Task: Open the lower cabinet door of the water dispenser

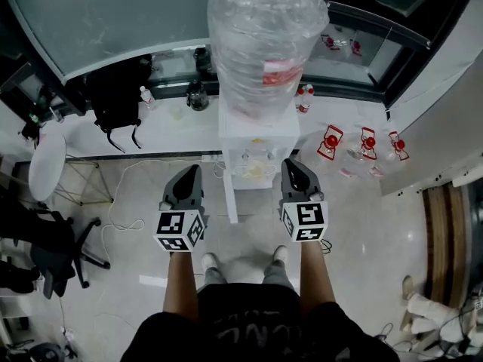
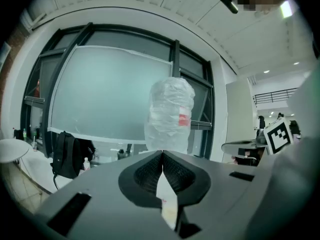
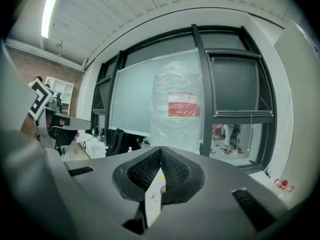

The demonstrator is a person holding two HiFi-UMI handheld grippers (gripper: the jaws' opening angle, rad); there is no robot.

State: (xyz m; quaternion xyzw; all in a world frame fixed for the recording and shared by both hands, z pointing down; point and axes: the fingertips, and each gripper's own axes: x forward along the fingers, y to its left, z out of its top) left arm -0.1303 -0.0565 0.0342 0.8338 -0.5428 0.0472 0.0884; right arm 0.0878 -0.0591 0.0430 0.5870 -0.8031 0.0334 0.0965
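Nearest, along the bottom edge of the head view: a dark-clothed torso and two bare forearms, cut off by the frame. Two shoes [image 1: 210, 261] between them on the pale floor [image 1: 249, 236].

Just ahead, left hand-held gripper [image 1: 192, 172], jaws pressed together, nothing between. Right hand-held gripper [image 1: 291, 166], jaws likewise together and empty. Both side by side, flanking the front of the water dispenser [image 1: 256, 145], not touching it.

Bare floor between shoes and dispenser, and more off to the right.

Lower cabinet door not to be made out: front face seen steeply from above, squeezed to a sliver and partly behind the grippers. Plastic-wrapped bottle [image 1: 264, 44] on top, covering most of the dispenser's upper part.

Leftward, an office chair [image 1: 53, 255] cut by the frame edge, a round white stool [image 1: 47, 164], loose cables [image 1: 124, 225].

Farther back, a black backpack [image 1: 117, 89] on the low white ledge [image 1: 173, 123] under the window. Right of the dispenser, small red-and-white objects [image 1: 367, 143] on the floor, too small to identify.
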